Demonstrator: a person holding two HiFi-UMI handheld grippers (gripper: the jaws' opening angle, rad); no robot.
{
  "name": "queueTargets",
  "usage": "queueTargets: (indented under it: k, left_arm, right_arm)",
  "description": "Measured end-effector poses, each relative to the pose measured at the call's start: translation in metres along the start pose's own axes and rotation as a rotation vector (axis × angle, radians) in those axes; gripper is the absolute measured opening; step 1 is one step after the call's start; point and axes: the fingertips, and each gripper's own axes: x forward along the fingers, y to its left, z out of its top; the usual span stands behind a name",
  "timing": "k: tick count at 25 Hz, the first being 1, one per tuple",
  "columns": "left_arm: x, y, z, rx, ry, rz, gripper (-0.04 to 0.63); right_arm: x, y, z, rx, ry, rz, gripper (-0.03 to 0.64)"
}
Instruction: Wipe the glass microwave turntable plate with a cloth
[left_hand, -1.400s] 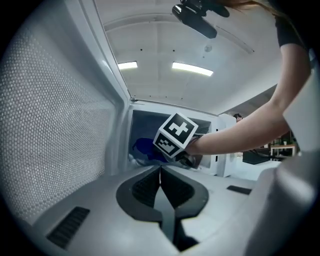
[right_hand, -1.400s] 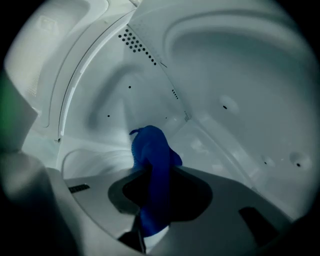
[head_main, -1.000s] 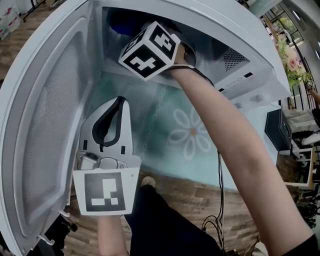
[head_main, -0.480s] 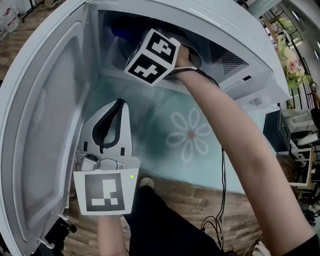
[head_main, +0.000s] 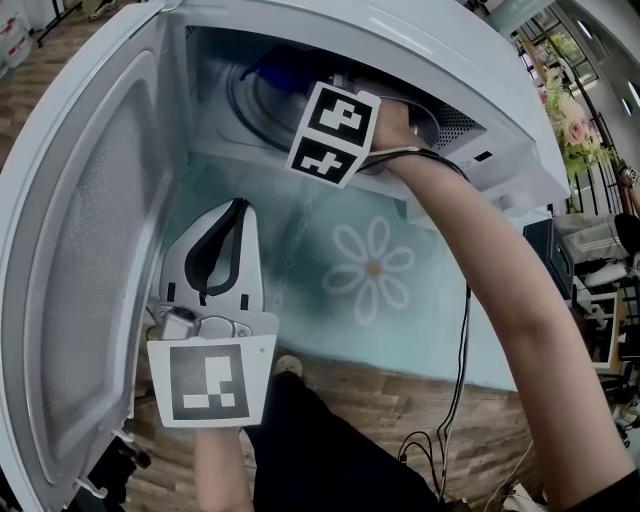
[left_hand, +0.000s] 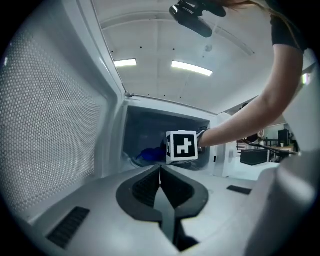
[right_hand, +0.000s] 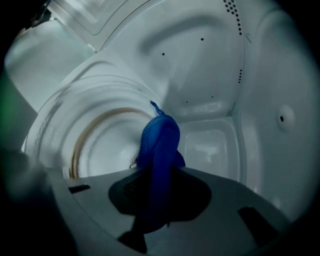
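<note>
**A:** Wood floor (head_main: 400, 400), a teal table cover (head_main: 330, 215) with a daisy printed on it, and a white microwave (head_main: 480, 60) standing on it, its door (head_main: 90, 250) swung out toward nine o'clock. What's the right gripper (right_hand: 157, 172) got?

**B:** Its jaws are clamped tight on a blue cloth (right_hand: 160, 137). The bunched cloth sticks up out of the pads toward twelve o'clock, deep inside the oven cavity.

**A:** And the other one?

**B:** The left gripper (left_hand: 160, 172) has its jaws pressed together on nothing. It hangs outside the oven at about seven o'clock from where I stand, pointing in at the opening.

**A:** Where's the glass turntable plate (right_hand: 95, 135)?

**B:** On the cavity floor, at nine o'clock from the cloth. It's clear glass with raised rings moulded in, a tan circle showing through it, and a little smeared by motion. I see no obvious grime on it.

**A:** So which step is this?

**B:** Wiping, I'd say, with the cloth at the plate's near edge, though I can't tell whether it actually touches the glass. Next I'd expect the cloth to press down flat and sweep toward nine o'clock across the rings. It will have to stay clear of the cavity wall (right_hand: 215, 65).
</note>
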Motion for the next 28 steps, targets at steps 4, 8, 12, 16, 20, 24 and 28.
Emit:
queueTargets:
  k: [4,8,12,16,20,24,28]
  left_arm:
    - [0.000,-0.002,0.002,0.002,-0.007,-0.003,0.008]
    - [-0.001,-0.003,0.003,0.002,-0.009,0.001,0.008]
    - [-0.002,-0.001,0.004,0.000,-0.011,0.007,0.008]
    - [-0.002,0.001,0.003,-0.004,-0.016,0.014,0.008]
    - [0.000,0.002,0.003,0.002,-0.016,0.009,0.008]
    - [0.003,0.001,0.005,0.001,-0.015,0.008,0.008]
    - [0.005,0.003,0.009,0.007,-0.017,0.011,0.008]
  right_arm:
    - [0.000,0.005,-0.018,-0.060,0.092,0.045,0.063]
    - [0.000,0.009,-0.033,-0.083,0.180,0.101,0.063]
    - [0.000,0.008,-0.037,-0.046,0.197,0.084,0.063]
    - [-0.001,0.001,-0.032,0.036,0.151,0.027,0.066]
    - [-0.005,-0.016,-0.022,0.121,0.080,-0.067,0.068]
    - [-0.007,-0.033,-0.002,0.168,-0.012,-0.144,0.071]
    - [-0.005,-0.048,0.022,0.217,-0.094,-0.182,0.071]
